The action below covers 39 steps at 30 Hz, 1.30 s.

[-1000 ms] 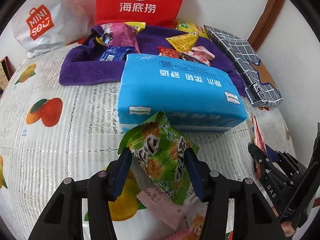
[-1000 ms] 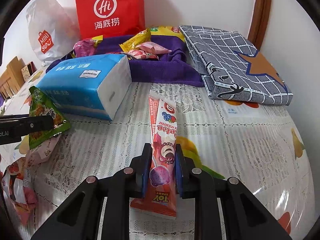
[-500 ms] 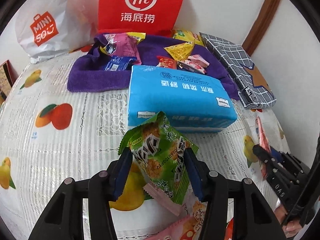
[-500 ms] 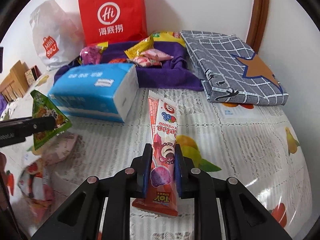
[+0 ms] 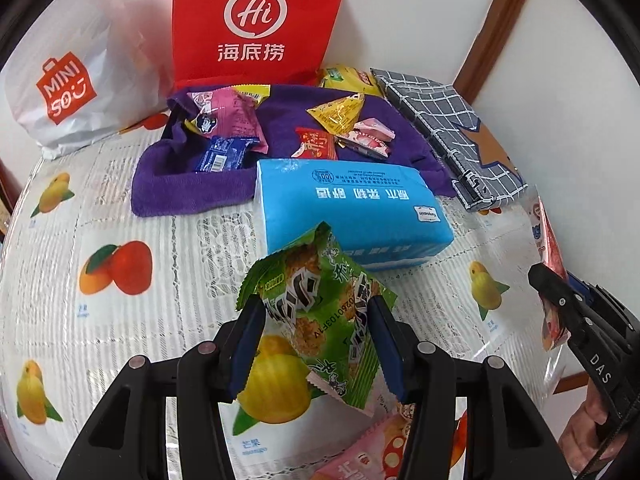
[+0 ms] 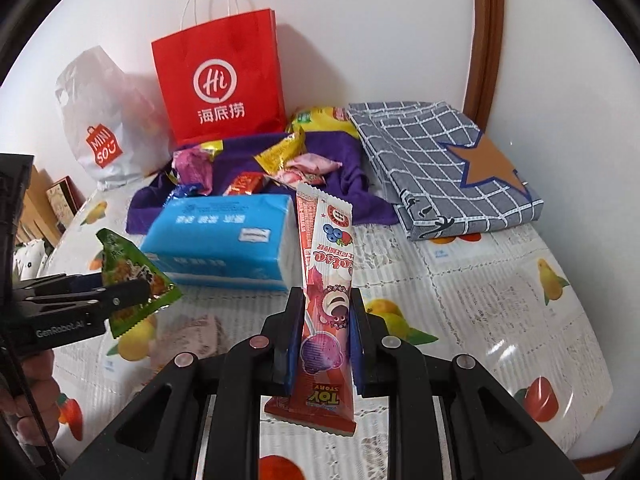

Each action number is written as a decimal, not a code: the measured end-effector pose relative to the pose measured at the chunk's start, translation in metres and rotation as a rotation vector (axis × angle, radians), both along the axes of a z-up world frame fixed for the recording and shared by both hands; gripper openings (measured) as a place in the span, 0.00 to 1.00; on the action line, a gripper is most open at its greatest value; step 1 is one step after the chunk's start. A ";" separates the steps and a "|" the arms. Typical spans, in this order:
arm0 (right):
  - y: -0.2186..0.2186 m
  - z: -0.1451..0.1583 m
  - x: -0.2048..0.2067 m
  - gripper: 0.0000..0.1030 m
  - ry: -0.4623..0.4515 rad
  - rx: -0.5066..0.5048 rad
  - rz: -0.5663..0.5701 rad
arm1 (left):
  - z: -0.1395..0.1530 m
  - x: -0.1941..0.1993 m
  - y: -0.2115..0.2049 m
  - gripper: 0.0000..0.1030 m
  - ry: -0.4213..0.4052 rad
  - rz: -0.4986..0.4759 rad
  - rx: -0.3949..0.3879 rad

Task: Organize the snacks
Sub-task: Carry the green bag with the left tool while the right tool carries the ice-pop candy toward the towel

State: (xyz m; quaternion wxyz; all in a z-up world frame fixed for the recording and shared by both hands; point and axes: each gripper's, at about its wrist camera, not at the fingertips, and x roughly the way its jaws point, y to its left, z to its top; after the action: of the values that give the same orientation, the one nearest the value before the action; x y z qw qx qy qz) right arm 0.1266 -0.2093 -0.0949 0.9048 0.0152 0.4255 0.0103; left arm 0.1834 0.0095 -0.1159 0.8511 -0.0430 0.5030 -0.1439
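My left gripper (image 5: 316, 312) is shut on a green snack packet (image 5: 320, 300) and holds it above the table; both also show at the left of the right wrist view (image 6: 132, 284). My right gripper (image 6: 326, 312) is shut on a long pink and red Toy Story snack stick (image 6: 326, 280), held upright above the table; it shows at the right edge of the left wrist view (image 5: 550, 248). Several small snack packets (image 5: 336, 116) lie on a purple towel (image 5: 188, 184) at the back.
A blue tissue pack (image 5: 352, 208) lies in front of the towel. A red Hi paper bag (image 5: 256, 20) and a white Miniso bag (image 5: 64, 88) stand by the wall. A grey checked cloth (image 6: 444, 160) lies at the right. More packets (image 5: 372, 448) lie under my left gripper.
Both grippers have risen and drawn back with their snacks; the table and bags look farther and lower than one second ago.
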 end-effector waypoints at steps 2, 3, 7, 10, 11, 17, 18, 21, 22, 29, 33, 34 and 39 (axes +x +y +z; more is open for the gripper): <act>0.003 0.002 0.000 0.20 0.000 -0.001 -0.009 | 0.002 0.001 0.002 0.49 -0.003 -0.008 -0.003; 0.004 0.002 0.000 0.20 0.002 0.002 -0.016 | 0.003 0.001 0.003 0.49 -0.006 -0.012 -0.003; 0.002 0.000 0.002 0.20 0.013 0.008 -0.039 | 0.007 0.000 0.006 0.49 -0.014 -0.025 -0.007; 0.002 -0.001 0.001 0.20 0.022 0.011 -0.044 | 0.012 -0.002 0.008 0.49 -0.024 -0.026 -0.010; 0.002 -0.001 0.001 0.20 0.025 0.014 -0.042 | 0.015 -0.004 0.008 0.49 -0.031 -0.024 -0.013; 0.005 0.011 0.006 0.20 0.007 0.008 -0.006 | 0.035 -0.010 0.013 0.49 -0.068 0.022 -0.033; 0.005 0.014 0.008 0.20 0.004 0.005 0.002 | 0.038 -0.010 0.013 0.49 -0.074 0.030 -0.034; 0.005 0.024 0.014 0.20 -0.009 0.003 0.028 | 0.049 -0.009 0.014 0.49 -0.091 0.051 -0.037; 0.005 0.027 0.016 0.20 -0.014 0.002 0.035 | 0.053 -0.009 0.014 0.49 -0.097 0.058 -0.039; 0.007 0.038 0.031 0.20 -0.028 0.006 0.070 | 0.069 -0.004 0.020 0.49 -0.124 0.097 -0.047; 0.008 0.039 0.037 0.20 -0.028 0.008 0.078 | 0.074 -0.004 0.025 0.49 -0.134 0.116 -0.040; 0.009 0.039 0.038 0.20 -0.027 0.010 0.078 | 0.075 -0.005 0.026 0.49 -0.135 0.120 -0.040; 0.012 0.042 0.045 0.20 -0.028 0.017 0.085 | 0.079 -0.001 0.032 0.49 -0.141 0.136 -0.032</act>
State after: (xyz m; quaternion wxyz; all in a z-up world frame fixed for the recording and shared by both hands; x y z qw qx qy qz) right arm 0.1719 -0.1973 -0.0531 0.9092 0.0047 0.4129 0.0525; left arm 0.1828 0.0418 -0.0365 0.8913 -0.0803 0.4356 -0.0966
